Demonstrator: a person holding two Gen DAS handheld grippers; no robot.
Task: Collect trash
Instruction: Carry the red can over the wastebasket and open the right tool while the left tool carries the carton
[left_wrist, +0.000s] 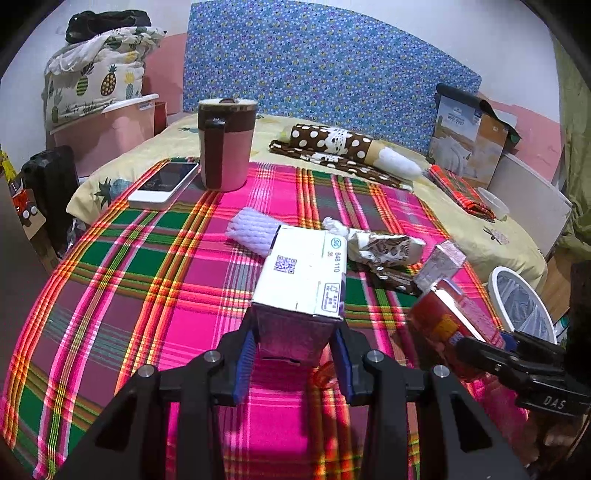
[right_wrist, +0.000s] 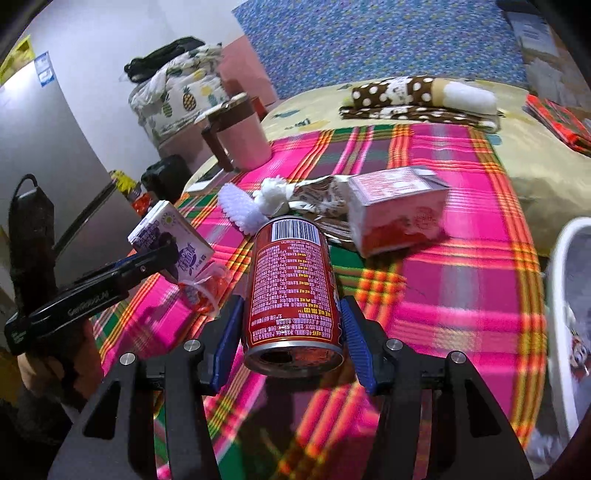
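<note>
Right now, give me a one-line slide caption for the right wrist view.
Right gripper clamps a red can above the plaid cloth, white bin at right.

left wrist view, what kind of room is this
Most likely a bedroom: the plaid cloth is spread over a bed with a pineapple-print yellow sheet, a blue floral padded headboard stands behind it, and folded pineapple-print bedding is stacked at one side.

The woven pink-and-green plaid cloth (left_wrist: 155, 266) looks matt and faintly ribbed. The white-and-purple paperboard drink carton (left_wrist: 306, 277) has a smooth, slightly glossy coating. The red printed metal can (right_wrist: 291, 284) shines, with a bare silvery rim. The white bin (right_wrist: 561, 314) is probably smooth plastic, though blurred.
</note>
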